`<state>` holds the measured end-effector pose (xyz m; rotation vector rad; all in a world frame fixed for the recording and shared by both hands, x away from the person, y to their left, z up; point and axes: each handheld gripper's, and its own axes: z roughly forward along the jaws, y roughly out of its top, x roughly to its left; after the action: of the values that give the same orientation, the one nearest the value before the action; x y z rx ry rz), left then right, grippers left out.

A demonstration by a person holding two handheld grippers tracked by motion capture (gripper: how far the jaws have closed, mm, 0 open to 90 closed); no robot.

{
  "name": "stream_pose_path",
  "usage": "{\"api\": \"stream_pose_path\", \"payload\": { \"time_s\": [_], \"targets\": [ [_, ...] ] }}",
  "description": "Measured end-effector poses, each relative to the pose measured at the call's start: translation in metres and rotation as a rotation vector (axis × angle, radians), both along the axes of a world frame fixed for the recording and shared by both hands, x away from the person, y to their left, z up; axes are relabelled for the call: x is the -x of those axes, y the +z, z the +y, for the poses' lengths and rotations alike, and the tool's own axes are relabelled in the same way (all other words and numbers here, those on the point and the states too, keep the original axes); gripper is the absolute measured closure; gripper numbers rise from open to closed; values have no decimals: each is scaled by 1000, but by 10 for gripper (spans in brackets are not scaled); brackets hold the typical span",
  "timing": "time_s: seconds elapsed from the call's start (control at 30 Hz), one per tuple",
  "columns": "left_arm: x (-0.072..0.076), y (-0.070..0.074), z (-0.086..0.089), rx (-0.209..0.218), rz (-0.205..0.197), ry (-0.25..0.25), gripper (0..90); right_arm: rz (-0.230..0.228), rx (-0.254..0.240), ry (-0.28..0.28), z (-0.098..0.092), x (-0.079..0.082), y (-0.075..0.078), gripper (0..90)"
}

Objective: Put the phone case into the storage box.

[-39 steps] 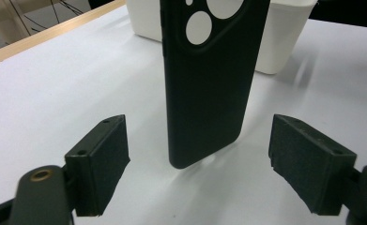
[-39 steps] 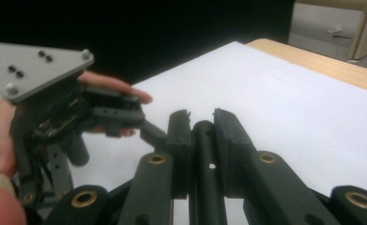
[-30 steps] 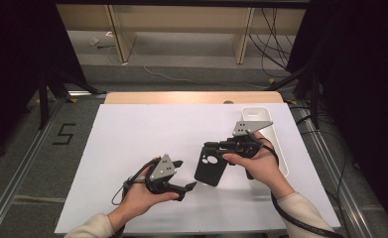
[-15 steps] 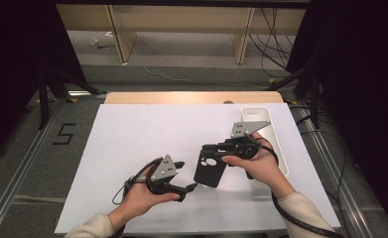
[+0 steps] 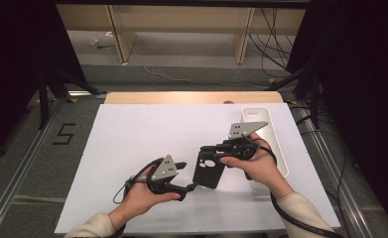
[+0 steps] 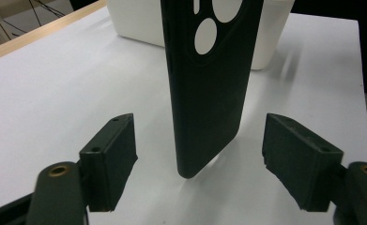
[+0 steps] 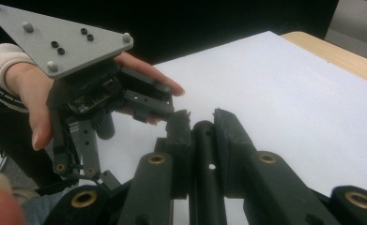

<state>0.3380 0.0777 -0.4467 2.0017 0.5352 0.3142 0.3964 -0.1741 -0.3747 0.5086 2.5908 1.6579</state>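
1. Holding a black phone case (image 5: 210, 168) by its upper end in the right gripper (image 5: 212, 150), jaws clamped on the case edge, as seen close up in the right gripper view (image 7: 202, 140).
2. Hanging upright over the white sheet (image 5: 132, 144), long axis near vertical, camera cut-outs at the top, lower end apparently free of the sheet; contact hard to confirm.
3. Sitting just left of the case in the high view: left gripper (image 5: 187, 187), low, aimed at the case's lower end.
4. Standing spread, the left gripper's pads (image 6: 110, 159), with the case's bottom end (image 6: 204, 117) between them and a clear gap on both sides; jaws just been narrowing, no contact yet.
5. Key relation, judged: case straight ahead of the left jaws, its narrow sides facing the pads, so closing further should pinch it across its width.
6. Nearer to the free lower end: the left hand (image 5: 142, 198); the right hand (image 5: 253, 161) already occupied at the top.
7. Resting behind the case, near the sheet's right edge: a white tray (image 5: 273, 139).
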Motion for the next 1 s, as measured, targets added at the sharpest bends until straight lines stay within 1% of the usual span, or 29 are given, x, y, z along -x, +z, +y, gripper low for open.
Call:
{"api": "stream_pose_path", "payload": {
  "time_s": [0.07,0.27,0.47,0.67,1.0],
  "targets": [
    [-1,0,-1,-2,-4,-3,271,-2,-1,1,0,0,1,779],
    [-1,-1,-4,13,4,-23,297,-3,-6,5,-1,1,4,779],
    [-3,-2,-5,10,5,-37,320,0,-5,9,0,1,3,779],
    [-5,-4,-9,16,11,-53,338,-2,-5,18,0,2,4,779],
    [-9,-6,-11,22,24,-50,354,1,-4,26,2,3,4,779]
  ]
}}
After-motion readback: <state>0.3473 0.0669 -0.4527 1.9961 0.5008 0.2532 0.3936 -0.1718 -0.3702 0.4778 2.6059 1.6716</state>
